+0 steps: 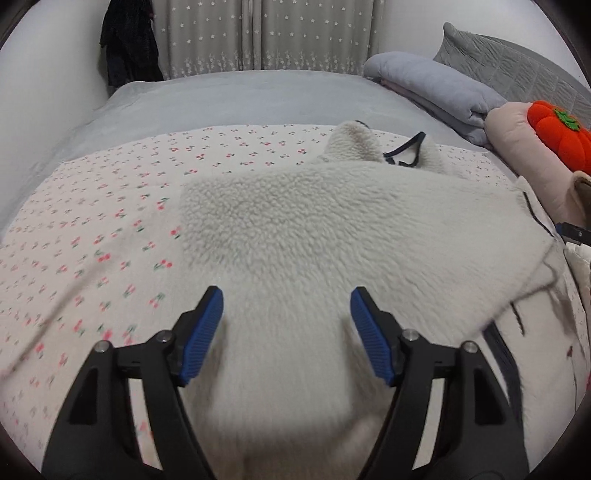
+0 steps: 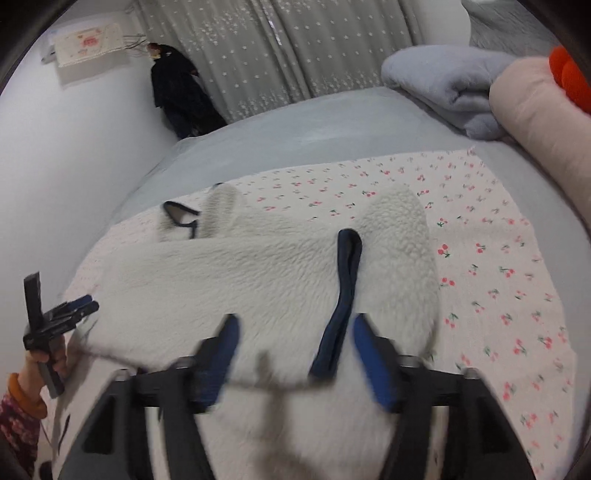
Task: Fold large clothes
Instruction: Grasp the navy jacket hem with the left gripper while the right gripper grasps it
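Note:
A large white fleece garment (image 1: 332,236) with navy trim lies spread on a cherry-print sheet (image 1: 110,221) on the bed. My left gripper (image 1: 286,295) hovers just over its near part, blue pads wide apart and nothing between them. In the right wrist view the same fleece (image 2: 229,273) fills the middle. My right gripper (image 2: 293,321) stands open over it. A navy cuff band (image 2: 345,280) runs down between its fingers, close beside the right pad, and is not pinched. The left gripper (image 2: 74,310) shows at the far left, held by a hand.
A folded grey blanket (image 1: 436,85), a pink pillow (image 1: 517,147) and an orange plush (image 1: 557,129) lie at the bed's right side. Grey bedding (image 1: 221,96) stretches behind the sheet. A dark garment (image 1: 129,44) hangs by the star-print curtain (image 1: 266,33).

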Available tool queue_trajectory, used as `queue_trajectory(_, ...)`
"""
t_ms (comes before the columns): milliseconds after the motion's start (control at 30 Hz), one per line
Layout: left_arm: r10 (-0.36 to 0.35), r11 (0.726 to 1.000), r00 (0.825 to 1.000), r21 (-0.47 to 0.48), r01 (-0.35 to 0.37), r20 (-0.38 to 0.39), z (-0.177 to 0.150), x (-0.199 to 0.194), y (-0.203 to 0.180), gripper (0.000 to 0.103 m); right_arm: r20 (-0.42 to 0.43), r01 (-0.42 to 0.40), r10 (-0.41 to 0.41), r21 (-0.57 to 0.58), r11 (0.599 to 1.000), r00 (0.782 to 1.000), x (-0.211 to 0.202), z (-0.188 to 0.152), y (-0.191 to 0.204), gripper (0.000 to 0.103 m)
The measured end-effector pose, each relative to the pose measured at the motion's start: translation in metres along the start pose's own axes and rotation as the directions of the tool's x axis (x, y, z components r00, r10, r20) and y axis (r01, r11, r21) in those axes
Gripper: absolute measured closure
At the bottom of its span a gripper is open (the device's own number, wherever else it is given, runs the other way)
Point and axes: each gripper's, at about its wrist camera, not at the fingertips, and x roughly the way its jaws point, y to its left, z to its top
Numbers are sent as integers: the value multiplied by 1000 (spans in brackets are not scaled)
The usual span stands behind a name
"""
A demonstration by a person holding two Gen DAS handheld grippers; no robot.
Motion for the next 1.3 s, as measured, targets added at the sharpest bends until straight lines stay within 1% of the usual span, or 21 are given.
queue_trajectory(67,11,1000,1000,-12,-11,-6,-11,-25,-1,22,-5,-10,10,-14,1000,1000,-24,-11,7,29)
queue_trajectory(133,16,999,1000,-27,-16,-21,-23,-50,-2,21,-15,-11,11,-11,1000,1000,-47,-25,10,22)
queue_trajectory(200,48,998,998,-43,-49,-45,-37,-74,-4,18,-23,-2,2,-14,1000,1000,-68,-41,13,21)
queue_trajectory(300,87,994,994,-57,-91,-69,-58,-104,-3,16,-29,8,-8,-15,1000,1000,-95,-66,15,20)
queue_trajectory(367,107,992,992,-56,-111,-73,-72,-119,-3,15,-39,11,-12,-16,1000,999,-110,-84,16,19)
queue_trajectory(433,143,988,987,-47,-146,-75,-87,-135,-5,12,-56,21,-22,-20,1000,998,-122,-101,17,19)
queue_trajectory(467,158,986,985,-39,-161,-75,-94,-142,-7,9,-64,25,-27,-19,1000,998,-125,-108,16,19)
queue_trajectory(533,175,984,982,-17,-177,-75,-109,-153,-9,7,-88,36,-37,-20,999,995,-133,-124,17,19)
queue_trajectory(567,175,984,981,-6,-176,-83,-115,-157,-11,6,-100,42,-44,-22,999,994,-137,-132,17,19)
queue_trajectory(733,133,991,975,32,-129,-176,-151,-169,-6,5,-154,63,-68,-34,997,986,-151,-164,19,19)
queue_trajectory(867,116,993,961,58,-105,-250,-179,-173,8,5,-210,38,-48,-49,998,976,-159,-186,18,19)
queue_trajectory(933,71,997,952,32,-64,-298,-196,-173,20,5,-234,14,-25,-47,999,972,-162,-196,17,19)
queue_trajectory(1000,2,1000,943,-26,-12,-334,-209,-174,33,5,-262,-11,4,-27,1000,965,-163,-205,12,19)
queue_trajectory(1067,-95,992,926,-114,57,-364,-223,-174,47,5,-288,-45,47,16,999,956,-163,-212,6,19)
queue_trajectory(1100,-138,985,917,-152,86,-374,-229,-174,52,5,-302,-80,94,60,995,949,-163,-216,1,19)
queue_trajectory(1133,-197,972,902,-201,126,-385,-236,-174,59,5,-309,-106,130,96,990,942,-163,-219,-3,19)
queue_trajectory(1200,-295,942,861,-277,189,-414,-247,-171,65,5,-316,-154,204,177,972,926,-162,-224,-12,19)
queue_trajectory(1267,-389,903,822,-348,251,-416,-259,-170,71,5,-324,-178,249,233,956,913,-161,-231,-18,19)
queue_trajectory(1300,-412,891,812,-367,266,-413,-264,-170,73,5,-329,-188,272,266,945,904,-159,-235,-22,19)
